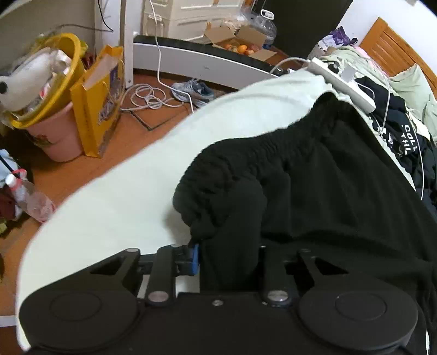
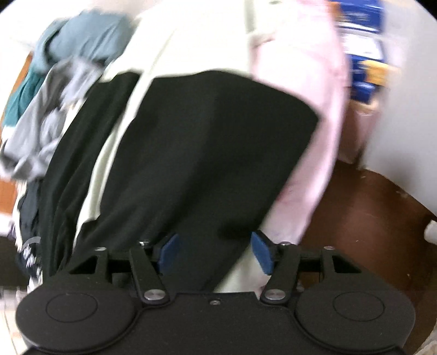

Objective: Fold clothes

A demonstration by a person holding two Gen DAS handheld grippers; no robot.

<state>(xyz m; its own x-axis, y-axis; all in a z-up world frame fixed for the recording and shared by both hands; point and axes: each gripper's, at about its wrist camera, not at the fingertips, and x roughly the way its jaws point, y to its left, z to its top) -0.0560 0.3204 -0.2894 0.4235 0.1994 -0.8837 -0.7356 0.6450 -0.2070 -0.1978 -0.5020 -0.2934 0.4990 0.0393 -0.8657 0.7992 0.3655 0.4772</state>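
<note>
While your left gripper (image 1: 226,254) clamps the black pants (image 1: 314,174) at their waistband on the bed (image 1: 114,196), your right gripper (image 2: 215,252) hangs open above the pants, nothing pinched.

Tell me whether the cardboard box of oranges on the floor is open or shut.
Open. The cardboard box has its flaps spread outward, and the oranges inside show from above in the left wrist view.

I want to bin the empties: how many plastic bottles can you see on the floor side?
2: one clear bottle lying by the bed's left edge, one large jug standing behind the fruit box. Clutter may hide more.
</note>
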